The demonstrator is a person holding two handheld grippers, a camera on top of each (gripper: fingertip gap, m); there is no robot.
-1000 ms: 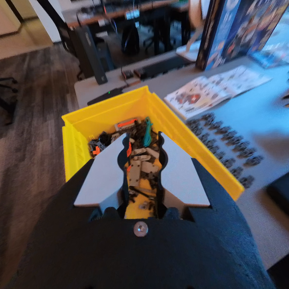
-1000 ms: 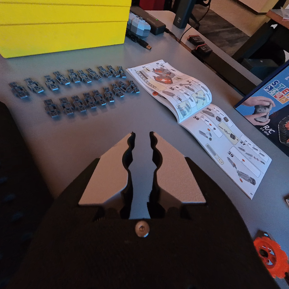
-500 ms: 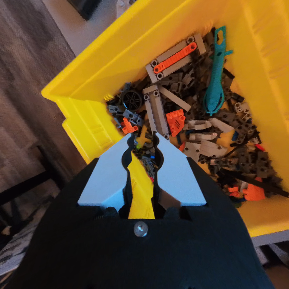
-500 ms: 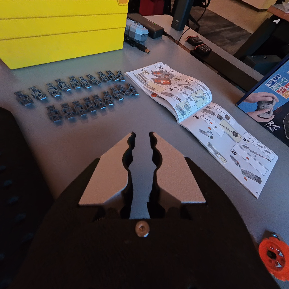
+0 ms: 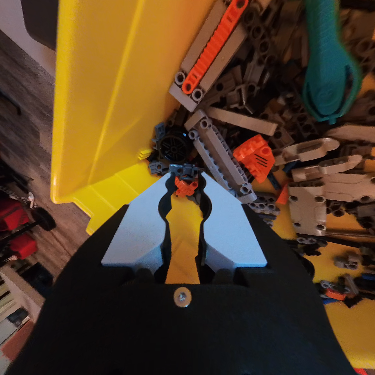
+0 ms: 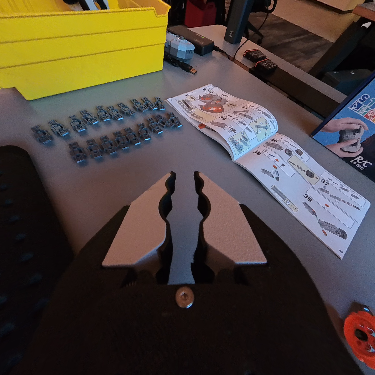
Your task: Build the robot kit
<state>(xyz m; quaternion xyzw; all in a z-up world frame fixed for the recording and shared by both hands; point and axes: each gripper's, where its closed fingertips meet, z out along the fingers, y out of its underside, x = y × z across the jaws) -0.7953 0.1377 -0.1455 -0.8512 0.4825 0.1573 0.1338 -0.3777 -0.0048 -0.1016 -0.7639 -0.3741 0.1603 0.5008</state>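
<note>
- Bench (image 6: 121, 182), grey, shows only in the right wrist view. It carries a yellow bin (image 6: 81, 56), an open booklet (image 6: 263, 162) and a blue box (image 6: 355, 132) at the right edge.
- Bin interior shows only in the left wrist view: a loose heap of grey, black and orange parts, with a teal tool (image 5: 332, 71), a long grey beam (image 5: 219, 162) and a black wheel (image 5: 173, 149).
- Two rows of small grey parts (image 6: 113, 129) lie on the bench just beside the bin. The left view does not show them.
- Right gripper (image 6: 184, 174) hangs over bare bench, well apart from the rows; jaws parted, nothing between.
- Left gripper (image 5: 185, 176) is inside the bin near a corner; jaws parted, tips flanking a small dark grey piece (image 5: 183, 169) and an orange connector (image 5: 185, 187). Contact cannot be told.
</note>
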